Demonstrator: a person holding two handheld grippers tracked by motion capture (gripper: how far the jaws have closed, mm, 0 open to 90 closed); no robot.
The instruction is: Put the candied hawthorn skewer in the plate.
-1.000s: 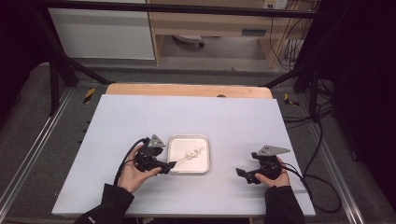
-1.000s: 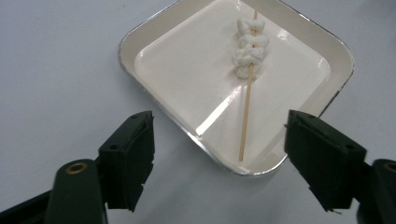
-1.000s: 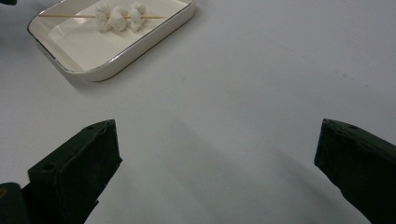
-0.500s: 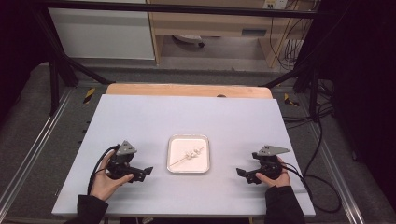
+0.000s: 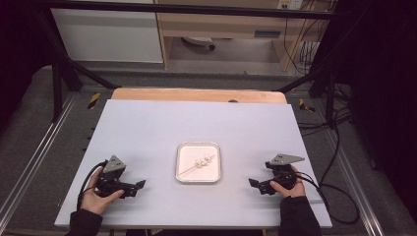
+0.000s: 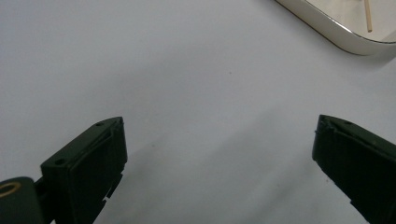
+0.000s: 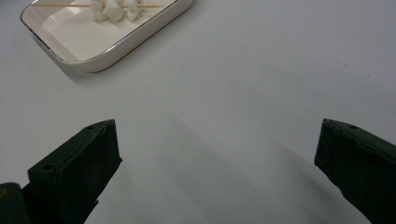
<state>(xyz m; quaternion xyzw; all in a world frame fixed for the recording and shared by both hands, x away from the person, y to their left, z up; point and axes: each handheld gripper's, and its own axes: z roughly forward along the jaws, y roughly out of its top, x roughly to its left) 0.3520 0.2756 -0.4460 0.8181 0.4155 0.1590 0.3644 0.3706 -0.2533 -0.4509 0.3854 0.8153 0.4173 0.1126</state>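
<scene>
A small white tray (image 5: 198, 144) sits at the middle of the table, and in it lies a thin wooden skewer (image 5: 199, 163) threaded with white lumps. My left gripper (image 5: 138, 187) rests at the front left, well to the left of the tray, pointing toward it. Its jaws have just been opening and stand wide with nothing between them (image 6: 219, 135). A corner of the tray (image 6: 327, 28) and the skewer's tip (image 6: 368, 14) lie beyond them. At the front right my right gripper (image 5: 255, 186) is open and empty (image 7: 217, 135), facing the tray (image 7: 116, 46) and the skewer (image 7: 114, 8).
The pale table top (image 5: 147, 128) has a wooden board (image 5: 196, 95) along its far edge. Metal rails run down both sides of the table, and cables trail on the floor at the right (image 5: 339, 147).
My left hand has drawn its gripper away from the tray's left edge, leftward and toward the front of the table. The right hand has stayed still.
</scene>
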